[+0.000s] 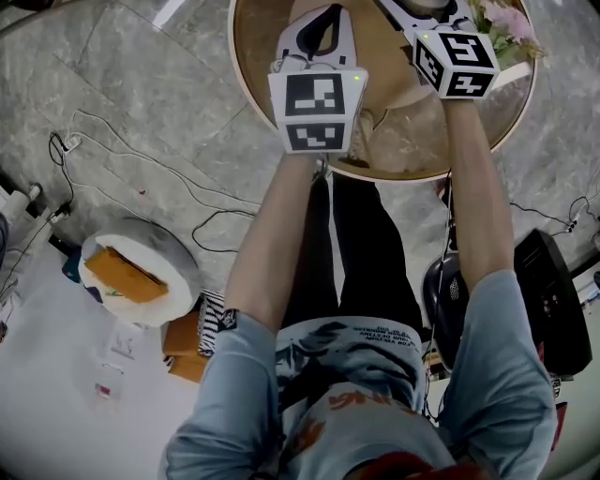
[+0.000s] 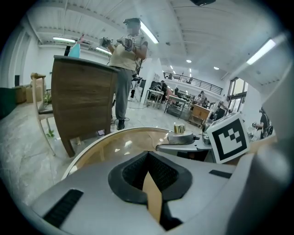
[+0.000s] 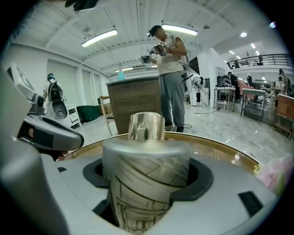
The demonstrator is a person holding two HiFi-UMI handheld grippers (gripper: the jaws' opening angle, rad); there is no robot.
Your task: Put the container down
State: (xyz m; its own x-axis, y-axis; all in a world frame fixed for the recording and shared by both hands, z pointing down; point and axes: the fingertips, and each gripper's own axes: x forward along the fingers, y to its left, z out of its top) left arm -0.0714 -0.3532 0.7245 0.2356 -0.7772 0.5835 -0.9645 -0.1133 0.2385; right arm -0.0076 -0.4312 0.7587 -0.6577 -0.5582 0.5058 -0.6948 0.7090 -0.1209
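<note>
My right gripper [image 3: 148, 197] is shut on a frosted, line-patterned cylindrical container [image 3: 149, 167] with a shiny gold cap [image 3: 146, 126], held upright over the round wooden table [image 3: 229, 153]. The left gripper view shows the same container [image 2: 180, 134] beside the right gripper's marker cube [image 2: 227, 137]. My left gripper [image 2: 149, 181] is shut on the edge of a thin tan sheet [image 2: 154, 199], possibly a paper bag. In the head view both grippers, left [image 1: 317, 37] and right [image 1: 433, 11], hover over the table [image 1: 248, 84] above a beige bag-like shape [image 1: 408, 141].
Pink flowers [image 1: 508, 23] lie at the table's right edge. Cables [image 1: 169, 178] run over the marble floor, with a round white stool holding an orange item [image 1: 136, 272] at left and a black case [image 1: 553, 300] at right. A person [image 2: 125, 69] stands beyond a wooden counter [image 2: 82, 101].
</note>
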